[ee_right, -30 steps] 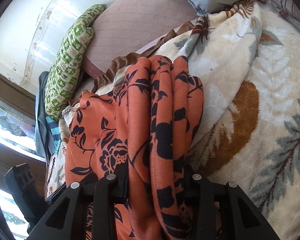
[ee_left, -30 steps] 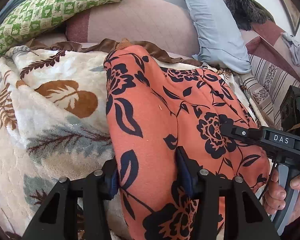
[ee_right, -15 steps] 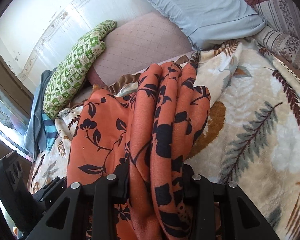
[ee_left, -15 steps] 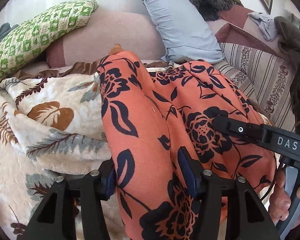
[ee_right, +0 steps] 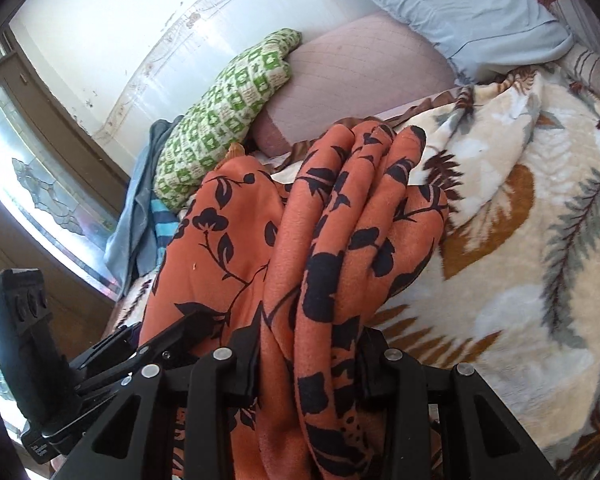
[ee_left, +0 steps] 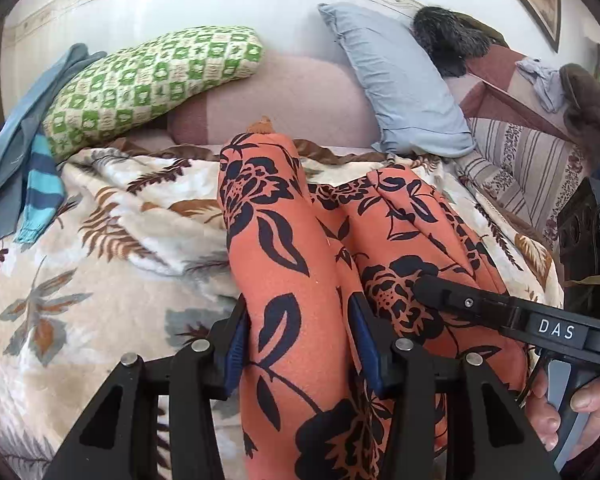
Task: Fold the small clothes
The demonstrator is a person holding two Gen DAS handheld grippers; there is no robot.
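Note:
An orange garment with black flowers (ee_left: 276,240) is lifted off the leaf-patterned blanket (ee_left: 100,240) and hangs in long folds between both grippers. My left gripper (ee_left: 296,320) has a thick fold of it between its blue pads, and its jaws are closing on that fold. My right gripper (ee_right: 308,344) is shut on a bunch of several folds of the same garment (ee_right: 332,220). In the left wrist view the right gripper's finger (ee_left: 460,300) lies against the cloth at the right, with a person's hand (ee_left: 548,408) on its handle. The garment's far end rests on the blanket.
A green checked pillow (ee_left: 152,80), a pink bolster (ee_left: 300,96) and a pale blue pillow (ee_left: 396,80) line the wall behind. Blue striped clothes (ee_left: 40,184) lie at the left edge, dark clothes (ee_left: 448,40) at the back right. A window (ee_right: 40,184) is beside the bed.
Both grippers have risen and drawn back with the garment held in them. The cloth is pulled up into longer folds, and more of the wall and pillows shows.

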